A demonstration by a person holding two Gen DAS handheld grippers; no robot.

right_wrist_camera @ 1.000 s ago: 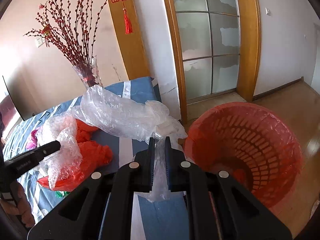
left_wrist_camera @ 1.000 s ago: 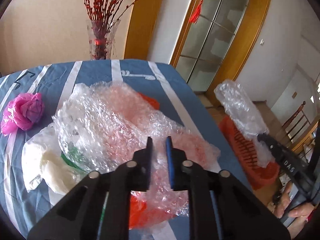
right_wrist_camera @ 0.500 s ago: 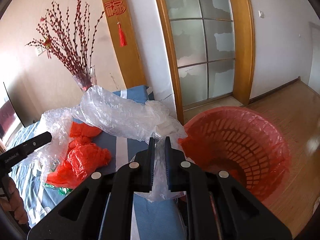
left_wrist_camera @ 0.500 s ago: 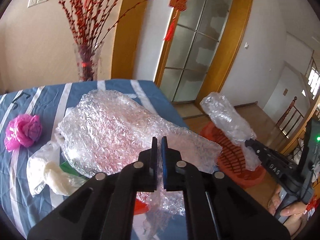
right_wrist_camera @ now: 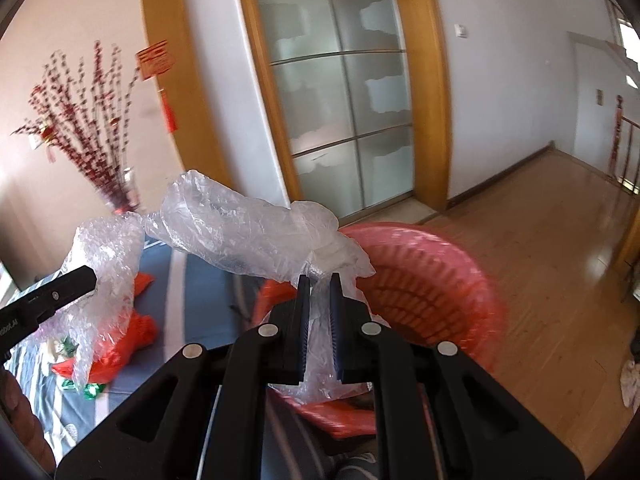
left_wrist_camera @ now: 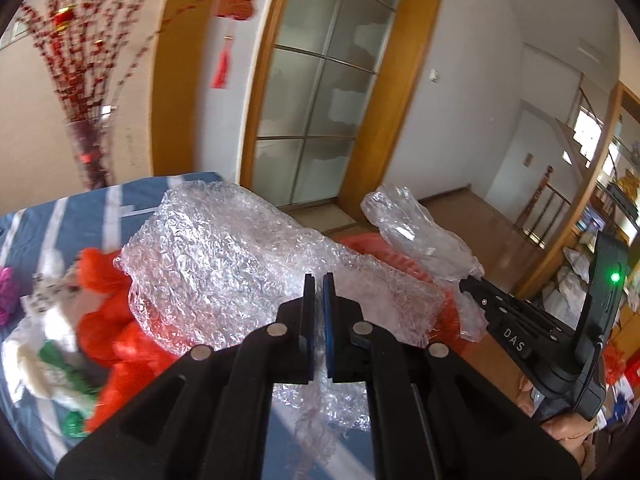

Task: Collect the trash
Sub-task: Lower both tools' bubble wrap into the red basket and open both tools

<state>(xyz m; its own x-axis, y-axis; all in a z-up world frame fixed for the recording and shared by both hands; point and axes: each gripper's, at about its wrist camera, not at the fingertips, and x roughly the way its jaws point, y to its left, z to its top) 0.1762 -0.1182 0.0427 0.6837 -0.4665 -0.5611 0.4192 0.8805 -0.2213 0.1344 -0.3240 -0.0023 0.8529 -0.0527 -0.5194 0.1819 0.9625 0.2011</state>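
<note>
My left gripper [left_wrist_camera: 319,280] is shut on a sheet of bubble wrap [left_wrist_camera: 240,264] and holds it up above the blue striped table [left_wrist_camera: 80,208]. The bubble wrap also shows in the right wrist view [right_wrist_camera: 108,256]. My right gripper [right_wrist_camera: 319,280] is shut on a clear plastic bag [right_wrist_camera: 248,236] and holds it over the near rim of the red basket [right_wrist_camera: 432,280]. The bag also shows in the left wrist view [left_wrist_camera: 420,236], with the right gripper [left_wrist_camera: 468,286] beneath it. The red basket [left_wrist_camera: 400,260] is mostly hidden there.
Red plastic bags [left_wrist_camera: 112,320], white and green wrappers [left_wrist_camera: 48,344] and a pink scrap [left_wrist_camera: 6,292] lie on the table. A glass vase of red branches [left_wrist_camera: 92,152] stands at the table's far edge. A glass door [right_wrist_camera: 340,100] and wooden floor [right_wrist_camera: 540,260] lie beyond the basket.
My left gripper shut on the bubble wrap and lifted it off the table toward the right. My right gripper carried the clear bag to the right, over the basket's rim.
</note>
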